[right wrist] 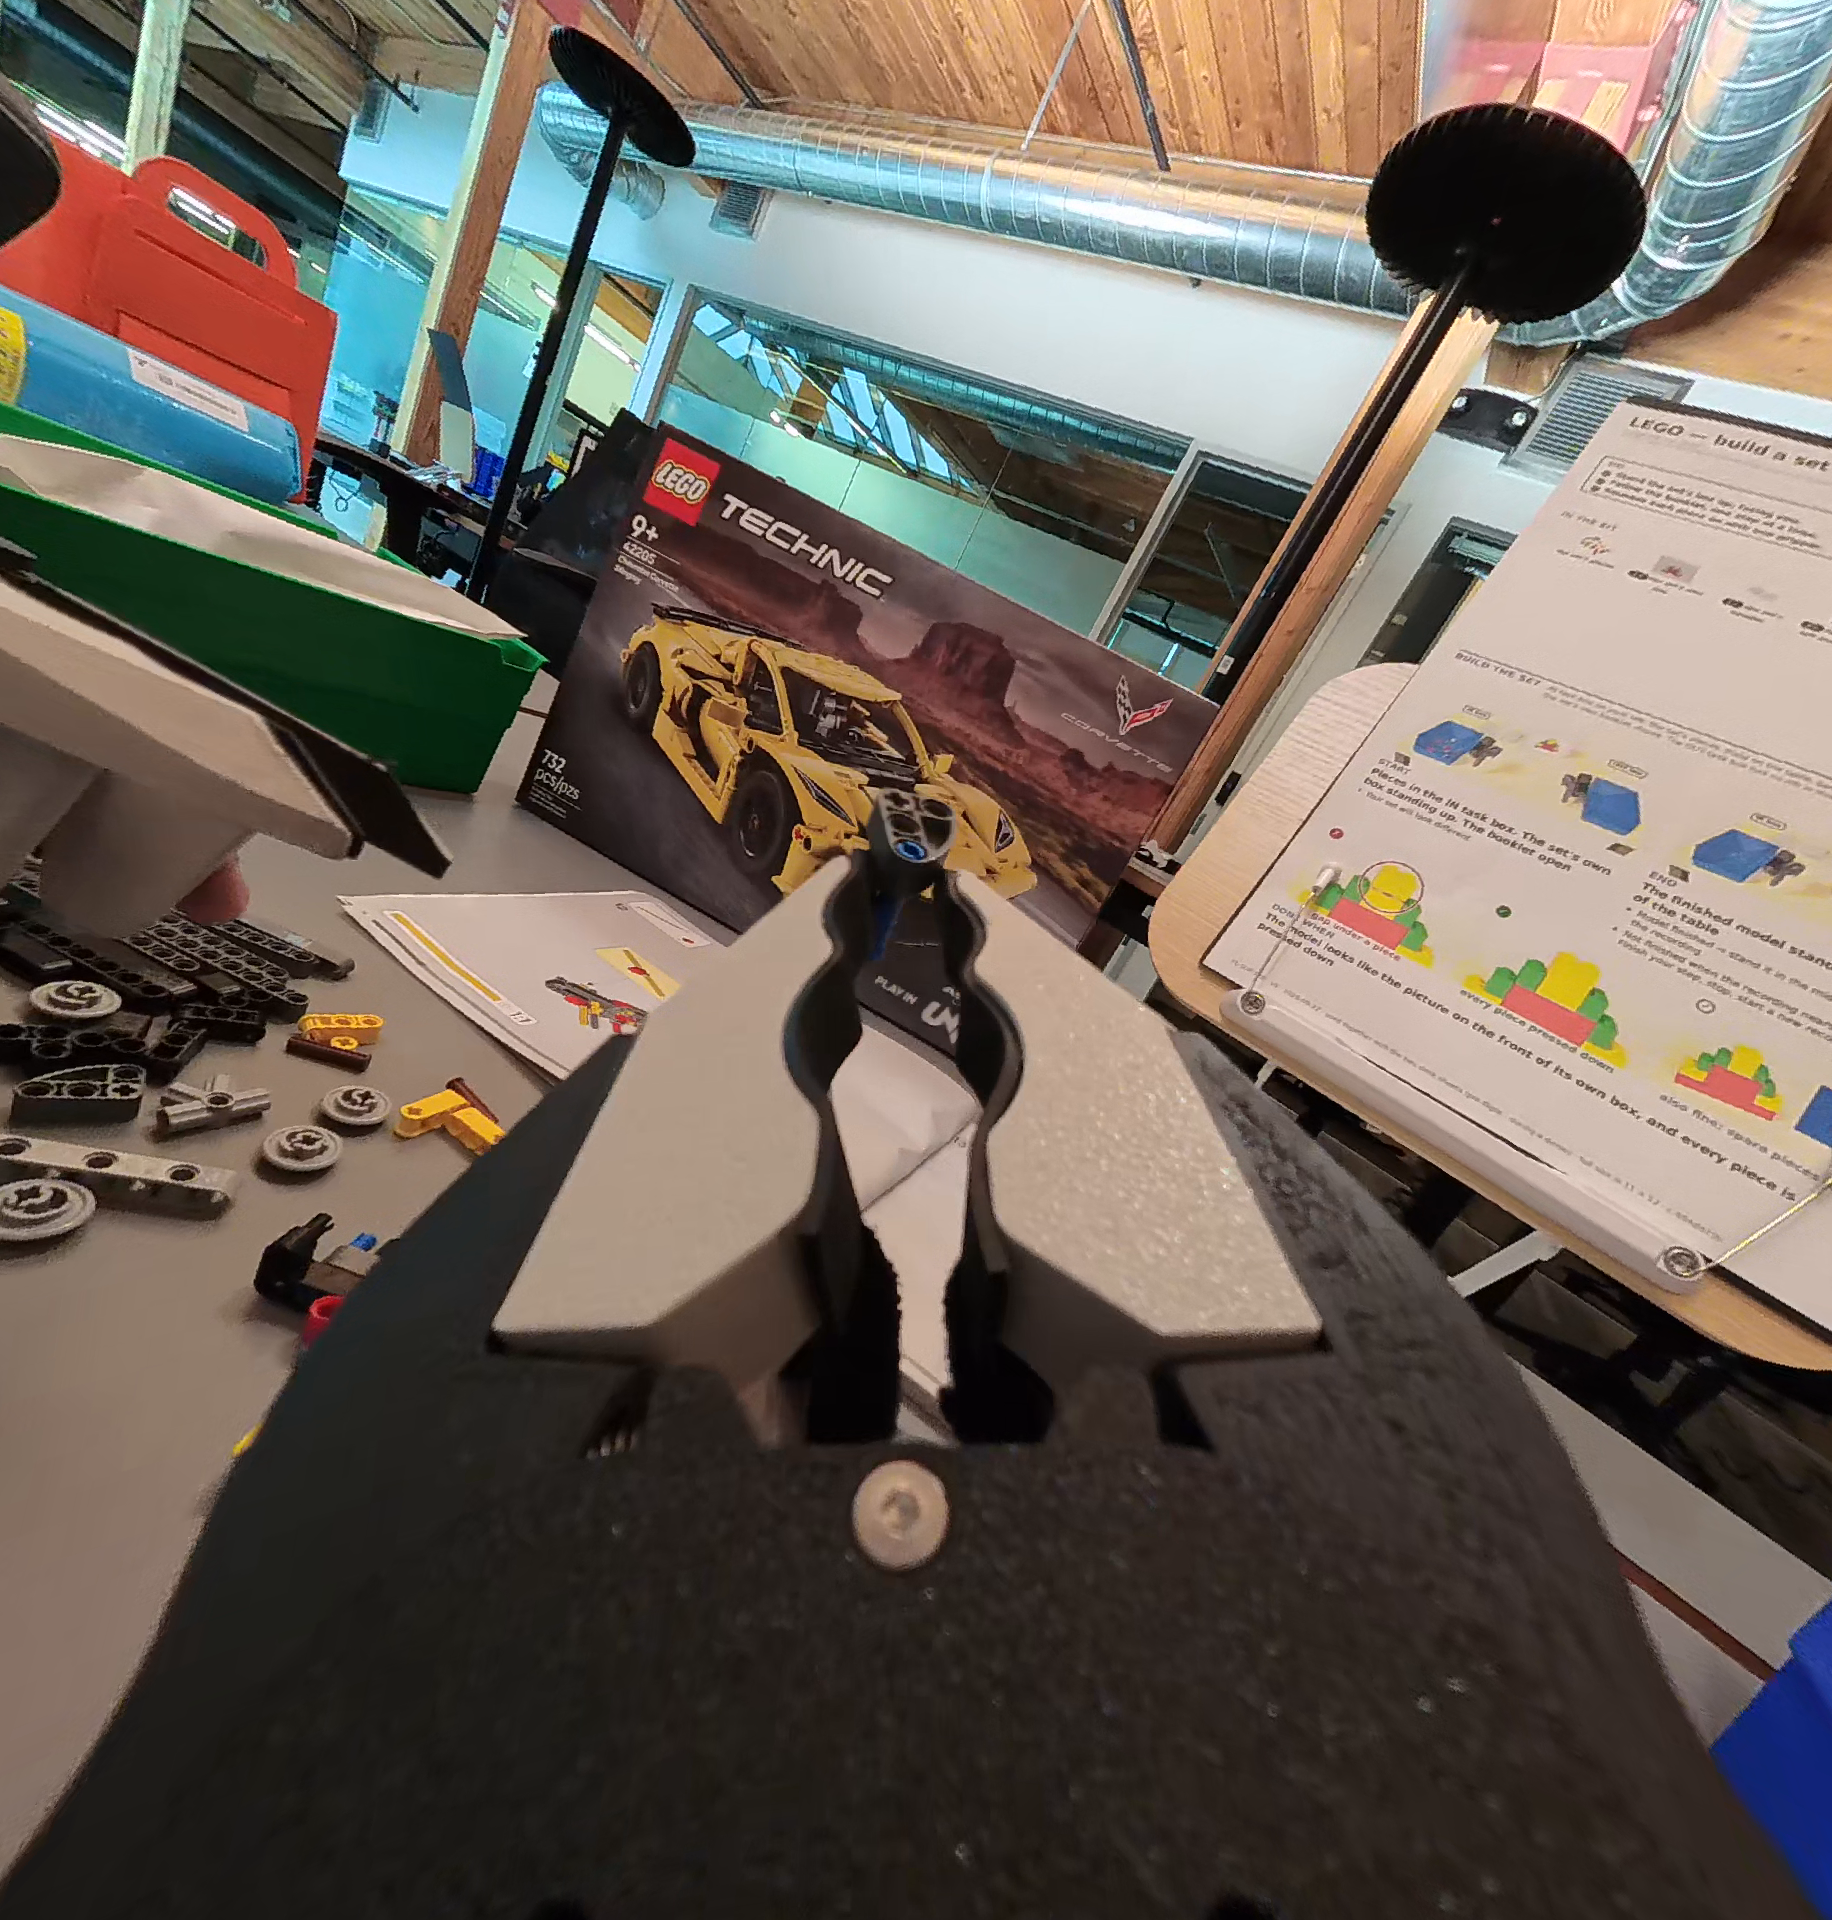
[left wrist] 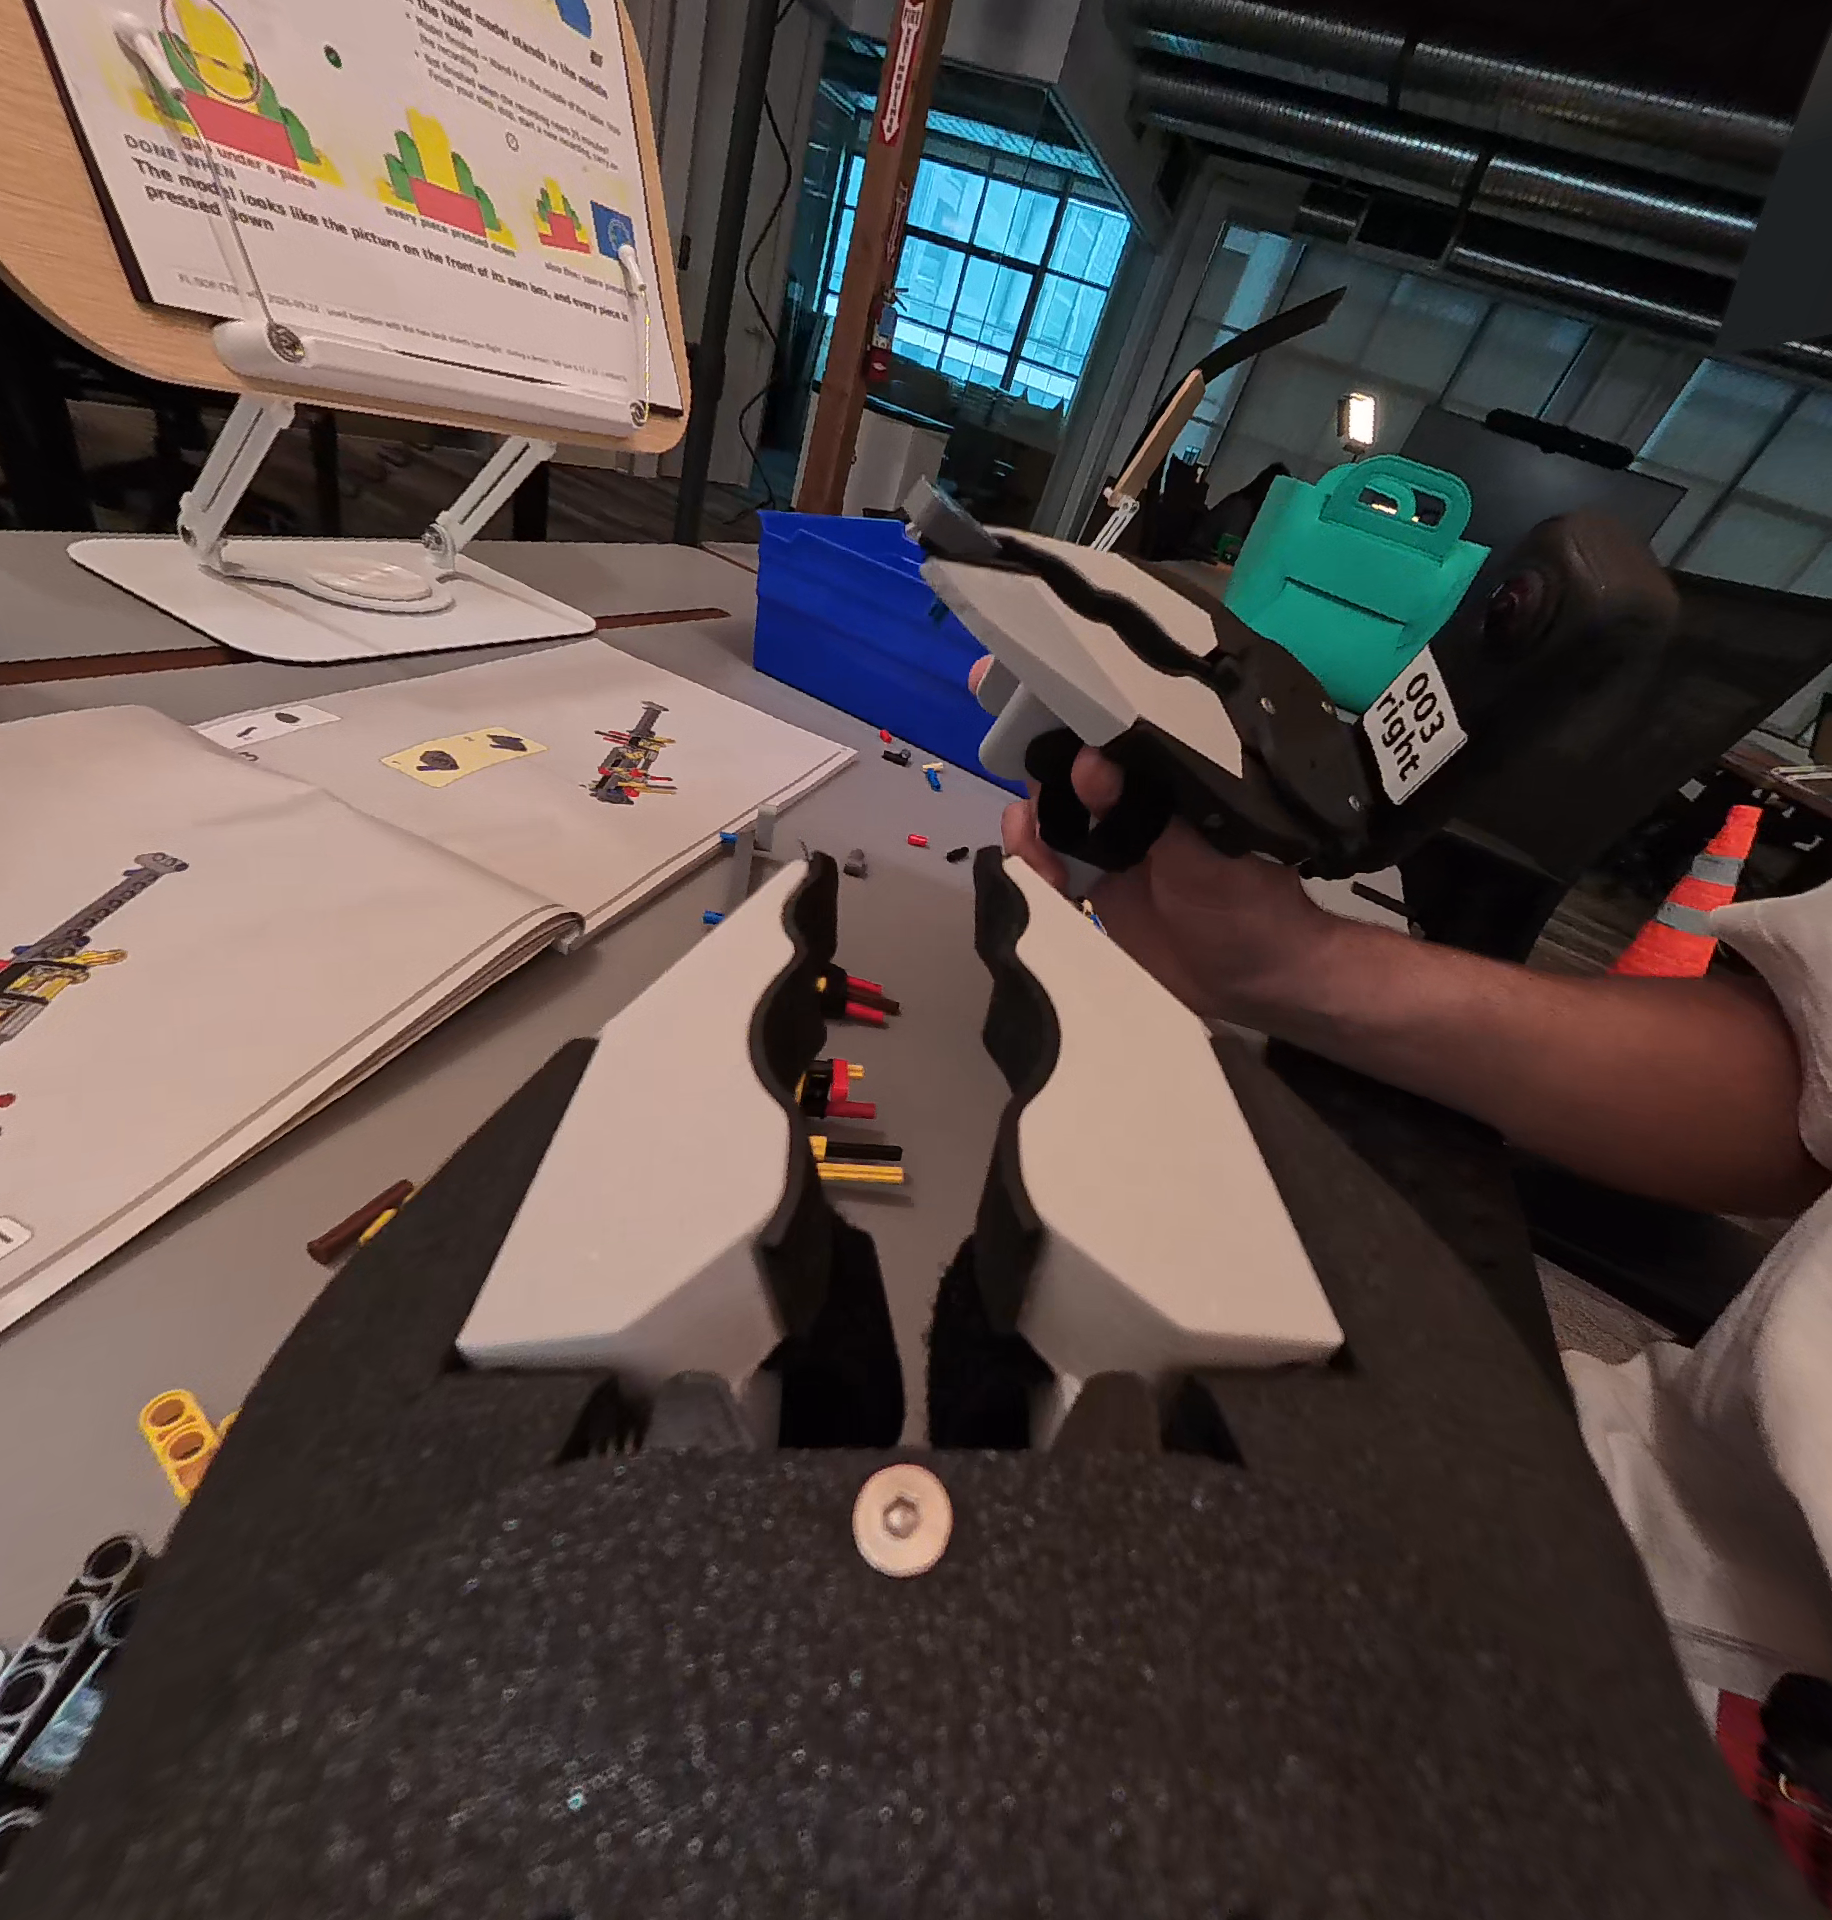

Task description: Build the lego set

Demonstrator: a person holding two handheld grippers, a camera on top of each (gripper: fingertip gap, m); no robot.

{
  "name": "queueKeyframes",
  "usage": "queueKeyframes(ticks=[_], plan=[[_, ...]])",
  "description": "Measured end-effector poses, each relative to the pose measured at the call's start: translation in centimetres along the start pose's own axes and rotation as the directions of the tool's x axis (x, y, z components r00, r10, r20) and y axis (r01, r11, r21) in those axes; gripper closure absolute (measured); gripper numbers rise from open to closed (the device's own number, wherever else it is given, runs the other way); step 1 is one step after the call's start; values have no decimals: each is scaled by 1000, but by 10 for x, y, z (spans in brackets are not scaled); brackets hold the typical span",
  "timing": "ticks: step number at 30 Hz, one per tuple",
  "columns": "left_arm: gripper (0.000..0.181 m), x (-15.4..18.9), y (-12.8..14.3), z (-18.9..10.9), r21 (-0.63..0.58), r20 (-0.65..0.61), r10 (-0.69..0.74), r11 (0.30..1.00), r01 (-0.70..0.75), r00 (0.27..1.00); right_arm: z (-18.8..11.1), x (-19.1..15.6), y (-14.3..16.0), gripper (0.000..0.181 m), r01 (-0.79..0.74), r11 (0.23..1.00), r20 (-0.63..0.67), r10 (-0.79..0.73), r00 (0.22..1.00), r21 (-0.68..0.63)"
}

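A small dark lego piece with a blue pin in it is held at the very tips of the right gripper, whose fingers are closed on it, and it is raised well clear of the table with the set's box behind it. The piece's long axis appears to run roughly along the fingers, pointing forward and slightly up, though only its upper end is shown — the rest is hidden between the black pads. The left gripper is seen with its fingers apart and nothing between them, hovering low over a scatter of red, yellow and black pins lying directly ahead of it on the table. Those pins are judged nearer to the left gripper than to the right one, which is held up and off to the right in the left wrist view. The open instruction booklet lies to the left of the pins. Which pin is wanted next cannot be told. A pile of black beams and grey discs is partly cut off by the left gripper in the right wrist view.
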State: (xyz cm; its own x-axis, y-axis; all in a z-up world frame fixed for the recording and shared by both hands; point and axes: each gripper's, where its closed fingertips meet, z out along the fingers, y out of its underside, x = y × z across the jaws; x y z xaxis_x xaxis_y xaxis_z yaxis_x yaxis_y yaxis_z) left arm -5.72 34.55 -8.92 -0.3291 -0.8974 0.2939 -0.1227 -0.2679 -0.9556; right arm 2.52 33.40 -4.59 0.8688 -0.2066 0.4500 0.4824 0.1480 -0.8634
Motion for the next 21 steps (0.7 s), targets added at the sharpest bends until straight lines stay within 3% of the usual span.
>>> queueKeyframes(ticks=[7,14,17,21], plan=[[156,0,1,1,-1,-8,-26,1000,26,1000,2,-6,3,171,-12,1000,38,12,999,-11],[161,2,-17,4,61,-126,-297,950,306,947,5,-67,-7,171,150,988,231,-157,960,46],[162,-1,-22,0,78,-167,-390,910,407,905,4,-73,-5,171,151,987,253,-158,955,46],[161,4,-19,1,54,-197,-414,900,432,888,4,-74,-7,171,130,990,263,-138,955,49]])
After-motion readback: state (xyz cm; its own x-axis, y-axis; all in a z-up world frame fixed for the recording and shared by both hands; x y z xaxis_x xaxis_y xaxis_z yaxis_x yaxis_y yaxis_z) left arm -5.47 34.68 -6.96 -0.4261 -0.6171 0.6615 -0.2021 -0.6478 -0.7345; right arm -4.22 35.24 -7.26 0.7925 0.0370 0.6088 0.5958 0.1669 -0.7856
